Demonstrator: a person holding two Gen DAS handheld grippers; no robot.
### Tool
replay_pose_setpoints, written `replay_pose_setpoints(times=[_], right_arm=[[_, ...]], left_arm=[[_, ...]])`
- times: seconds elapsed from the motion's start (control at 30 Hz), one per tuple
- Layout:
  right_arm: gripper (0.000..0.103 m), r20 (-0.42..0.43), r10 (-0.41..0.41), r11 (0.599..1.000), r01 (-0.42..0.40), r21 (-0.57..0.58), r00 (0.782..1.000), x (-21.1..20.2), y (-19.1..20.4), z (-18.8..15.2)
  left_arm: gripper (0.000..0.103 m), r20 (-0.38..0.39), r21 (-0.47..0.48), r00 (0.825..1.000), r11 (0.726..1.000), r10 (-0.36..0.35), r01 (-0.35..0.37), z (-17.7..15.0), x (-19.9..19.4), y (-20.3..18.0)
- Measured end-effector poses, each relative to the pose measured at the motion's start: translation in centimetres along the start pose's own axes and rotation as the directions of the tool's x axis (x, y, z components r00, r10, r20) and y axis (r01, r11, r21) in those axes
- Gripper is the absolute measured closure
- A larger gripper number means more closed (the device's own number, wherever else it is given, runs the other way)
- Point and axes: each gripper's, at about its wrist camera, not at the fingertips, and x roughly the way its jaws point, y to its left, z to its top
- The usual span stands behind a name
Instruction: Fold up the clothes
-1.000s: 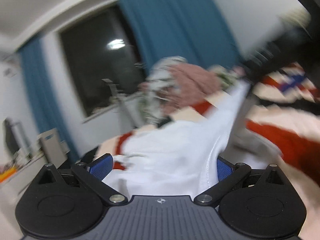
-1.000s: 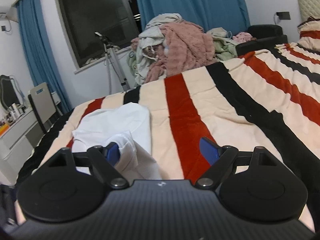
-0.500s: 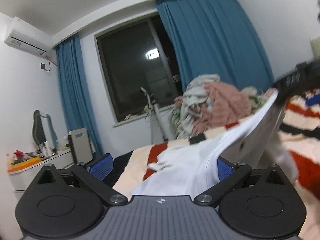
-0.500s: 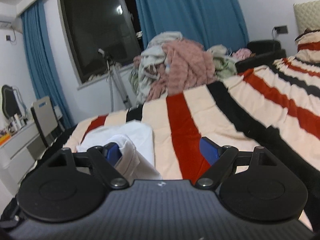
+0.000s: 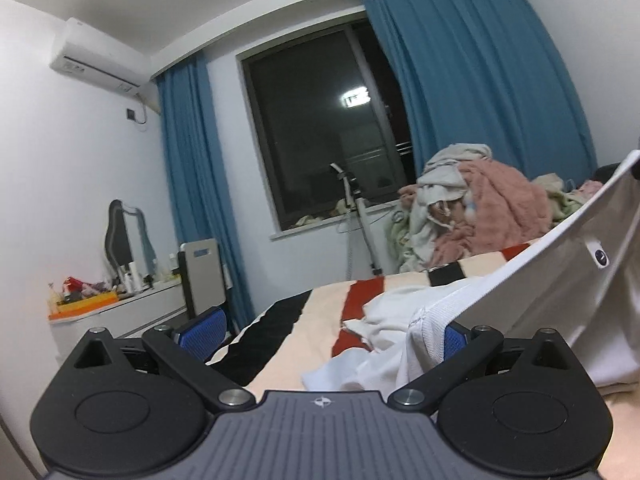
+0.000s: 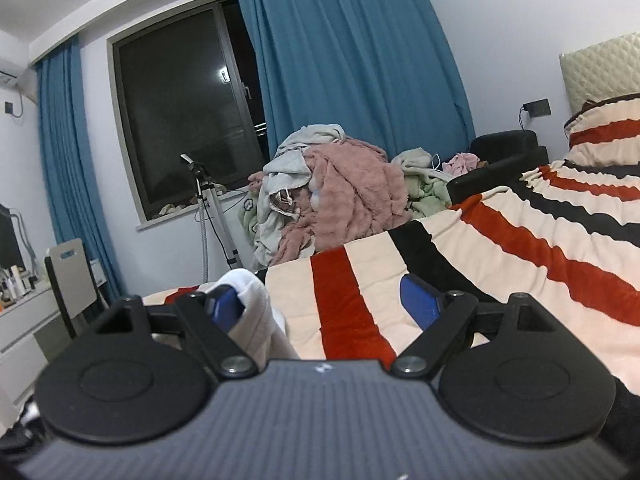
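A white garment (image 5: 532,280) stretches between my two grippers above the striped bed (image 5: 328,308). In the left wrist view its ribbed hem drapes over the right blue pad (image 5: 452,338); the left pad (image 5: 202,332) is bare. My left gripper (image 5: 326,336) stands wide open. The cloth rises taut toward the upper right, with the rest crumpled on the bed. In the right wrist view a bunch of the garment (image 6: 256,312) hangs over the left pad (image 6: 224,308). My right gripper (image 6: 320,308) is wide open too, its right pad (image 6: 420,304) bare.
A pile of pink and grey clothes (image 6: 332,204) sits past the bed's far edge under the window. A stand (image 6: 212,216) is beside it. A white dresser with clutter (image 5: 104,308) and a chair (image 5: 202,276) are at the left. A striped pillow (image 6: 604,136) lies at the right.
Both grippers have risen and tilted up, so the views show more wall and window. The white garment has lifted off the bed and pulled taut between them.
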Motion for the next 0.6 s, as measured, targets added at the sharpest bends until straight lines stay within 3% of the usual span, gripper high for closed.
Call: replay_pose_setpoints(times=[0.17,0.33,0.47,0.53,0.6], right_arm=[[0.019,0.028,-0.045,0.992,0.048,-0.117,0.999,0.2,1.2,-0.9],[0.019,0.112,-0.068,0.971,0.092,-0.222,0.991,-0.9,2.3,-1.4],[0.019,0.18,-0.06,0.957,0.108,-0.271,0.982,-2.7,3.1,-1.6],[0.02,0.207,-0.049,0.953,0.108,-0.284,0.977,-3.7,3.5,-1.5],[0.02,0.217,-0.047,0.95,0.111,-0.292,0.975,-4.5,3.7,-1.6]], left_arm=[[0.0,-0.083,0.053,0.996,0.999,0.015,-0.01,-0.4,2.8,-1.3],[0.0,-0.227,0.097,0.973,0.993,-0.043,0.067,-2.1,5.7,-2.1],[0.0,-0.241,0.151,0.967,0.981,-0.084,0.123,-3.1,5.5,-3.0],[0.0,-0.229,0.156,0.972,0.984,-0.048,0.086,-3.2,5.4,-3.0],[0.0,-0.206,0.075,0.978,0.997,0.01,0.005,-2.8,5.3,-1.2]])
